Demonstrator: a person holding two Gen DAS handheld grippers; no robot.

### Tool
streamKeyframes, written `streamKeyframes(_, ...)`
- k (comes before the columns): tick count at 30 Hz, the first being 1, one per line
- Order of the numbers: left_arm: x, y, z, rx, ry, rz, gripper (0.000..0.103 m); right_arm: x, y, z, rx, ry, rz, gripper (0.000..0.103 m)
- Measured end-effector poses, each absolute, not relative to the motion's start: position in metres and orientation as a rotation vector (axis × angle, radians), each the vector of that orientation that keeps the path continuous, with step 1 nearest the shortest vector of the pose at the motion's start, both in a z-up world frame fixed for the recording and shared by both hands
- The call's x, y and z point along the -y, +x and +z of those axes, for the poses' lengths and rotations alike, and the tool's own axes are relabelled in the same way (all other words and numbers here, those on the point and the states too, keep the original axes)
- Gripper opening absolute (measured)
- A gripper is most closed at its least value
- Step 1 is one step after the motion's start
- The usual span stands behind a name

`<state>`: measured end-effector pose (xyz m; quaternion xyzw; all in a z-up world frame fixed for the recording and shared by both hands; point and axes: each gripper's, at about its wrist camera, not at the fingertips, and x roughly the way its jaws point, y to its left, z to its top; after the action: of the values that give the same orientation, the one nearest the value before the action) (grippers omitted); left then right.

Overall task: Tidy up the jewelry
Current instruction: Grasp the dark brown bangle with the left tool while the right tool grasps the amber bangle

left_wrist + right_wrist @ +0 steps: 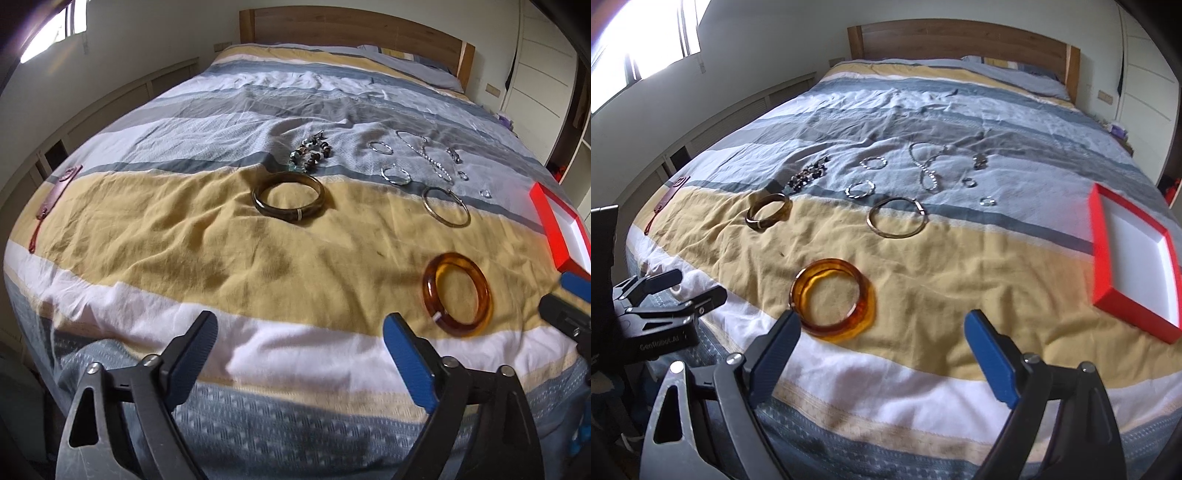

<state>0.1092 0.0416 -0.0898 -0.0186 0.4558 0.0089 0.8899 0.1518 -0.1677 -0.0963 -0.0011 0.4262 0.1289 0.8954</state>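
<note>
Jewelry lies on a striped bedspread. An amber bangle (458, 294) (833, 300) lies nearest, just ahead of my right gripper (882, 325), which is open and empty. A dark brown bangle (289, 197) (768, 211), a thin metal hoop (446, 206) (897, 217), a beaded bracelet (312, 151) (807, 176), a silver chain (430, 155) (927, 166) and small silver rings (987, 201) lie farther back. A red box (1134, 262) (559, 229) with a white inside sits at the right. My left gripper (301, 332) is open and empty over the bed's near edge.
A reddish flat tag with a cord (51, 201) (666, 201) lies at the bed's left edge. The wooden headboard (354, 31) and pillows are at the far end. Cabinets line the left wall, white wardrobes the right. The left gripper shows at the right wrist view's left (665, 302).
</note>
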Motion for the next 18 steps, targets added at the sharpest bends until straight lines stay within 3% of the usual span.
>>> streamKeyframes(1, -0.043, 0.114, -0.09, -0.949, -0.043, 0.017, 0.085, 0.166, 0.157, -0.099, -0.893, 0.003, 0.284, 0.081)
streamKeyframes(3, -0.046, 0.127, -0.089, -0.948, -0.051, 0.02, 0.081, 0.162, 0.165, -0.103, -0.912, 0.011, 0.311, 0.064)
streamKeyframes(6, -0.049, 0.148, -0.086, -0.939, -0.047, 0.019, 0.077, 0.155, 0.18, -0.113, -0.947, 0.026, 0.347, 0.05)
streamKeyframes(18, -0.043, 0.242, -0.106, -0.964, 0.009, 0.016, 0.057, 0.136, 0.22, -0.154, -1.047, 0.011, 0.43, 0.036)
